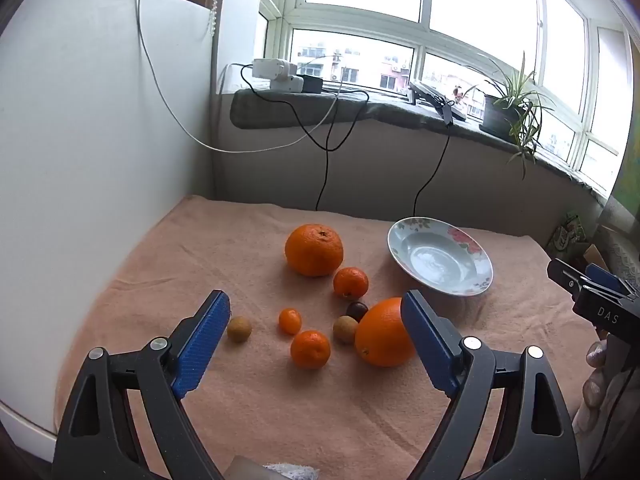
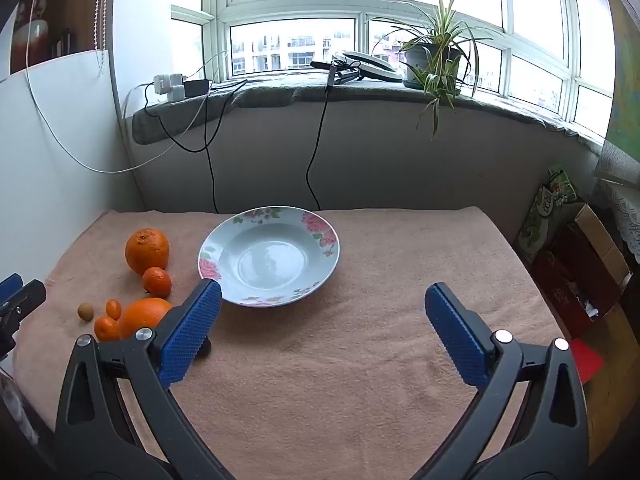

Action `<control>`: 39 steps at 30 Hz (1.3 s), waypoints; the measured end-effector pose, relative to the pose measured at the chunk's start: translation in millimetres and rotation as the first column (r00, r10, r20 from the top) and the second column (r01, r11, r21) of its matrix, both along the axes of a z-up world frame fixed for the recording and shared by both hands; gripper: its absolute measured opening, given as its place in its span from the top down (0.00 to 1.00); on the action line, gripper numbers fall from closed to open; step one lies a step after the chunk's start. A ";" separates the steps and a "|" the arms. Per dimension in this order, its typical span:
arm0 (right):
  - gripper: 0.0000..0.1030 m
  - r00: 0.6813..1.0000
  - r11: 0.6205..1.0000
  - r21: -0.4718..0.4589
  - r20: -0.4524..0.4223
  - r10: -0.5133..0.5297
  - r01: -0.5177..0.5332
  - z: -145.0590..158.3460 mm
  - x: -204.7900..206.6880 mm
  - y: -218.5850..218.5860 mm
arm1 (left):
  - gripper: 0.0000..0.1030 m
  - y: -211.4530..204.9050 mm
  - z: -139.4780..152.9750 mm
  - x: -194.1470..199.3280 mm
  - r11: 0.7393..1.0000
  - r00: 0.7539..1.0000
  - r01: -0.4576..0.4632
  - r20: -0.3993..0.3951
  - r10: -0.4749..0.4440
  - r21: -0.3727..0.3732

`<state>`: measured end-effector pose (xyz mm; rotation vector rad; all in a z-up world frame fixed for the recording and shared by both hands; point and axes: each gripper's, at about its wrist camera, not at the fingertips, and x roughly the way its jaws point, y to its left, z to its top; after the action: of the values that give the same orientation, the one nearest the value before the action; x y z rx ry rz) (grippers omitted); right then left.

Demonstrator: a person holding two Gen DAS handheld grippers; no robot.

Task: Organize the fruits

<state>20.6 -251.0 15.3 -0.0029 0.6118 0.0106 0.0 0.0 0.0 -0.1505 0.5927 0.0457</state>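
Observation:
Several fruits lie on a pink towel: a large bumpy orange, a smooth orange, two mandarins, a kumquat, two tan longans and a dark fruit. An empty floral plate sits to their right. My left gripper is open, above the fruit cluster. My right gripper is open and empty, in front of the plate; the fruits lie to its left.
A white panel walls the left side. A grey windowsill behind carries chargers, cables and a potted plant. Cables hang to the table's back edge. Boxes and bags stand beyond the right edge.

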 end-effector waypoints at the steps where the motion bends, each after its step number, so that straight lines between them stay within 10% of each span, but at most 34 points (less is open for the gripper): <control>1: 0.00 1.000 1.000 -0.001 0.000 -0.001 0.001 -0.1 -0.2 -0.6 | 0.15 -0.2 0.1 -0.2 1.000 1.000 -0.002 0.001 0.002 0.007; 39: 0.00 1.000 1.000 -0.025 0.020 0.001 0.000 5.3 -5.4 5.2 | 0.15 -1.9 -1.5 -0.5 1.000 1.000 -0.002 -0.011 0.002 0.014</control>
<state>15.2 -245.8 20.6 -0.0276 0.5923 0.0031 -0.5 -2.0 -1.5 -0.1374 0.6031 0.0528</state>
